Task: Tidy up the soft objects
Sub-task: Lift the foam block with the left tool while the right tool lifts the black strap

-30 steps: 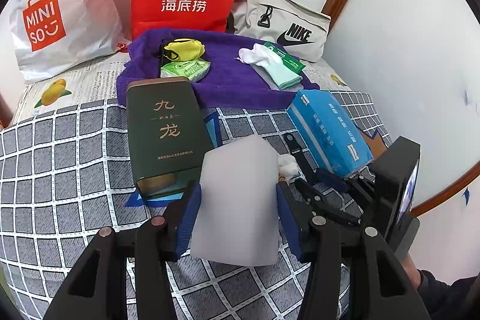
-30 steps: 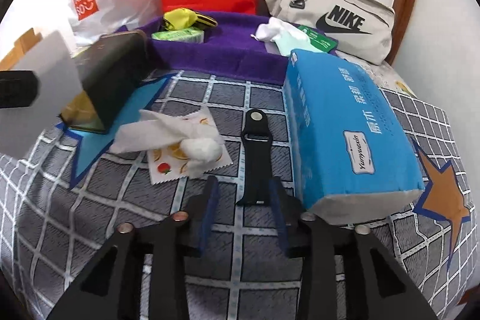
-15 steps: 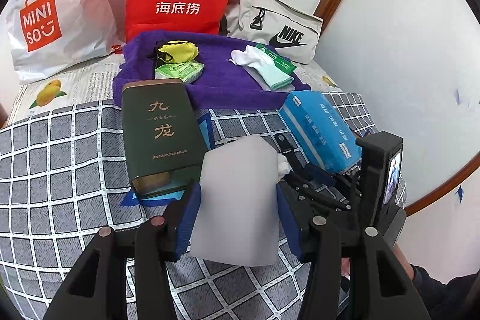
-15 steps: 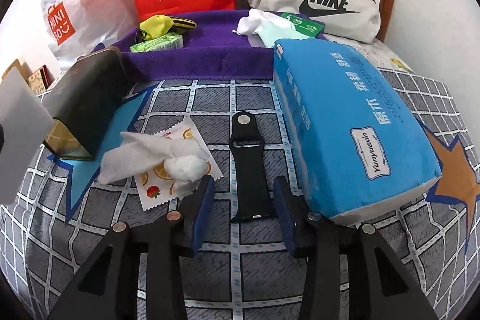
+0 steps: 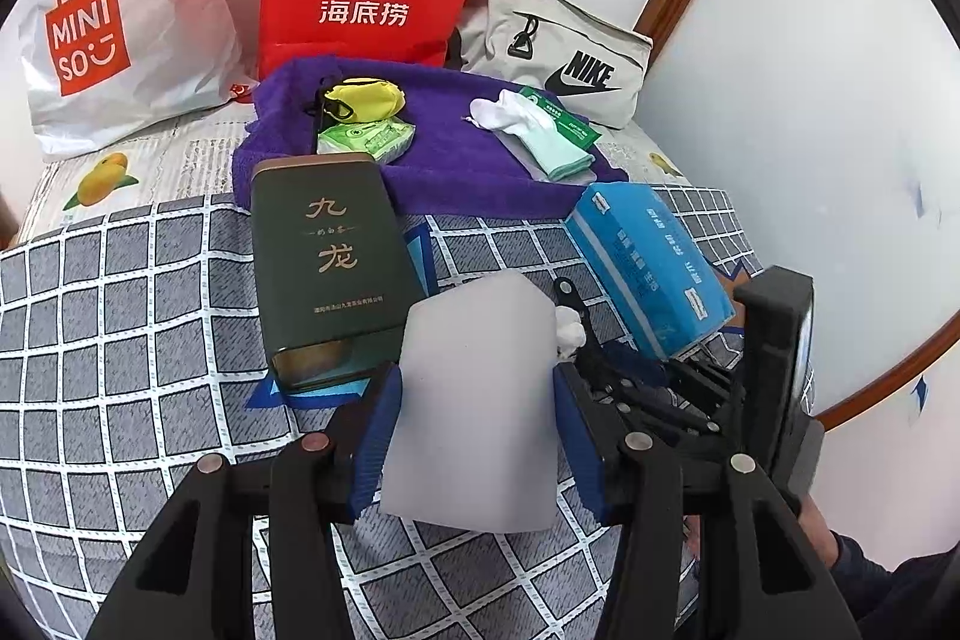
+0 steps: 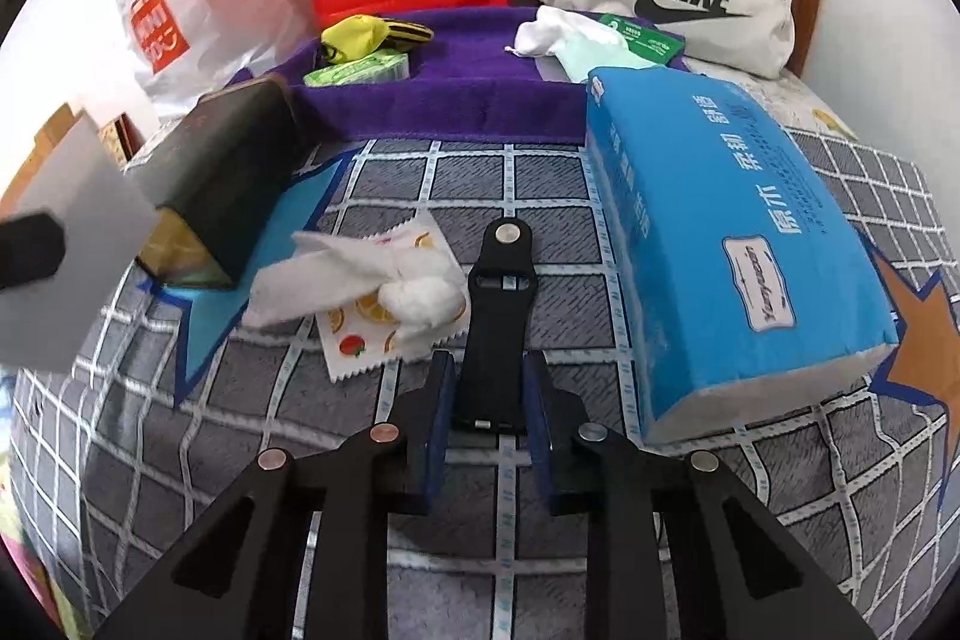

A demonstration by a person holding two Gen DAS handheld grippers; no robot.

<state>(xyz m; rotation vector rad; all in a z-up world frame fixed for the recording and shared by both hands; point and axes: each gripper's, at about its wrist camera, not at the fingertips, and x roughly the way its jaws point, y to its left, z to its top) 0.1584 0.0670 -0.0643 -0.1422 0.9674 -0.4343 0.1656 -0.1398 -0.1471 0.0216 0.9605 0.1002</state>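
My left gripper [image 5: 474, 418] is shut on a white foam sponge [image 5: 474, 400] and holds it above the checked bedspread; the sponge also shows at the left edge of the right wrist view [image 6: 66, 244]. My right gripper [image 6: 487, 400] is low over the bed, its jaws either side of the near end of a black watch strap [image 6: 498, 322] that lies flat; I cannot tell if the pads touch it. A crumpled white tissue [image 6: 360, 280] on a fruit-print wrapper lies left of the strap. A blue tissue pack [image 6: 720, 232] lies right of it.
A dark green tin box [image 5: 324, 262] lies left of centre. Behind it a purple towel [image 5: 444, 160] carries a yellow pouch [image 5: 360, 97], a green tissue packet [image 5: 366, 139] and white socks [image 5: 528, 127]. A red bag, a Miniso bag and a Nike pouch [image 5: 558, 46] stand along the wall.
My right gripper has moved forward and down until its jaws straddle the near end of the watch strap, and they have narrowed. The left gripper has held the sponge nearly still.
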